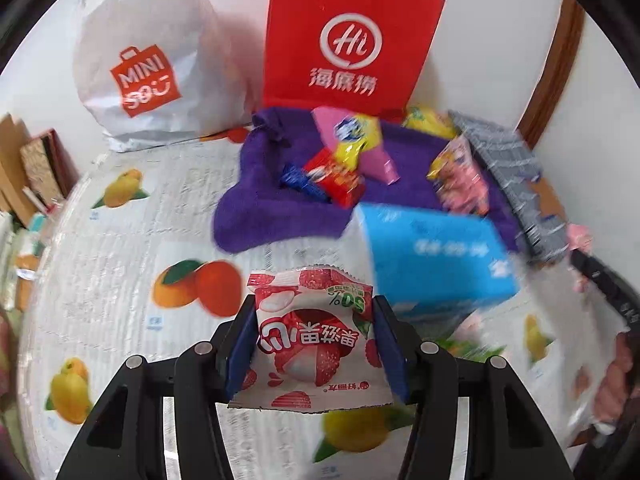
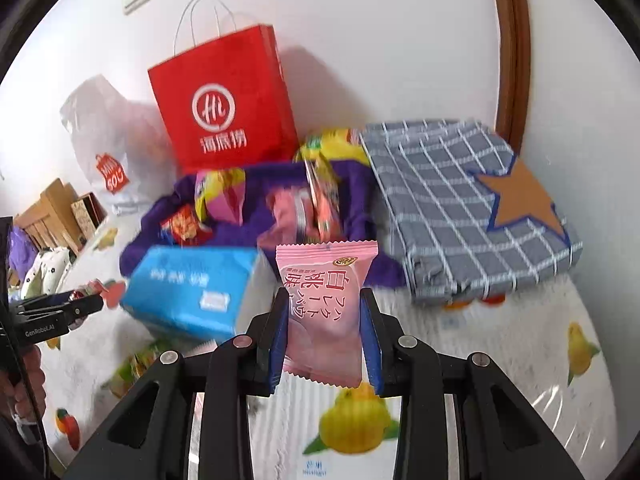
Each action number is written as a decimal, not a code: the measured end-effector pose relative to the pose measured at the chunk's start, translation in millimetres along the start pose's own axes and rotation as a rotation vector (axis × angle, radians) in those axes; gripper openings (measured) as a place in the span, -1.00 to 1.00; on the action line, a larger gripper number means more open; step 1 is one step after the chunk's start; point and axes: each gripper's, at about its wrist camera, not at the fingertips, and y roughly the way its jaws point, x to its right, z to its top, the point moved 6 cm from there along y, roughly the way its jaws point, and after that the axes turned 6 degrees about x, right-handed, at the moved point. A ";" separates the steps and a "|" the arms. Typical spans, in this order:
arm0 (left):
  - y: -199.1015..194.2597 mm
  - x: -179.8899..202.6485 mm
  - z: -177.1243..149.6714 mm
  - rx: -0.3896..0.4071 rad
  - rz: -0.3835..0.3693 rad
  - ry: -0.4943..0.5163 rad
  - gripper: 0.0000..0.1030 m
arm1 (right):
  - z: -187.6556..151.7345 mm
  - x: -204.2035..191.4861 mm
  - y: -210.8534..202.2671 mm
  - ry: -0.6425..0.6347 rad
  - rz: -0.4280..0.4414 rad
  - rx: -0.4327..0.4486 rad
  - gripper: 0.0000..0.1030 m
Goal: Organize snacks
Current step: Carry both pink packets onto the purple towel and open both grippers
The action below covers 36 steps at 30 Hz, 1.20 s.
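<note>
The left claw (image 1: 314,344) is squeezed shut on a white and red candy packet (image 1: 314,336). Its two blue pads (image 1: 242,354) press on the packet's sides. The packet hangs above the table, not touching it.

The right claw (image 2: 326,338) is clamped on a pink candy packet (image 2: 326,312). Its blue pads (image 2: 370,340) press on both sides, and the packet sticks up between them. It is in the air too.

Under both claws is a white tablecloth (image 1: 120,240) with pictures of oranges and lemons. Just past the claws sits a blue box (image 1: 436,264). It lies between the claws and a purple towel (image 1: 260,208). The box touches the near edge of the towel.

On the purple towel lies a heap of snacks: a red packet (image 1: 336,178), a yellow and pink packet (image 1: 356,140), and a pink packet (image 1: 460,176) more to the right. They are blurry, so the words on them cannot be read.

To the right of the towel is a folded gray checked cloth (image 2: 440,200) with a brown star on it.

Behind the towel, against the wall, stands a red paper bag (image 1: 348,40). Left of it is a white plastic bag (image 1: 148,60) with an orange mark.

In the right claw's view, the left claw shows at the left edge, with a hand (image 2: 24,376) holding it.
</note>
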 end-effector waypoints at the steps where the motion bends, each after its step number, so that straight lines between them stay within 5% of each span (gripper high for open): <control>1: -1.1 1.4 4.2 0.000 -0.013 -0.008 0.02 | 8.3 -0.8 0.8 -0.001 -0.007 0.005 -0.35; 21: 11.6 10.4 93.2 0.045 0.019 -0.004 0.02 | 107.7 -37.6 41.2 -0.024 0.048 0.049 -0.35; 36: 49.3 -14.5 144.4 0.049 0.057 -0.044 0.02 | 148.2 -66.6 123.3 -0.029 0.136 0.007 -0.35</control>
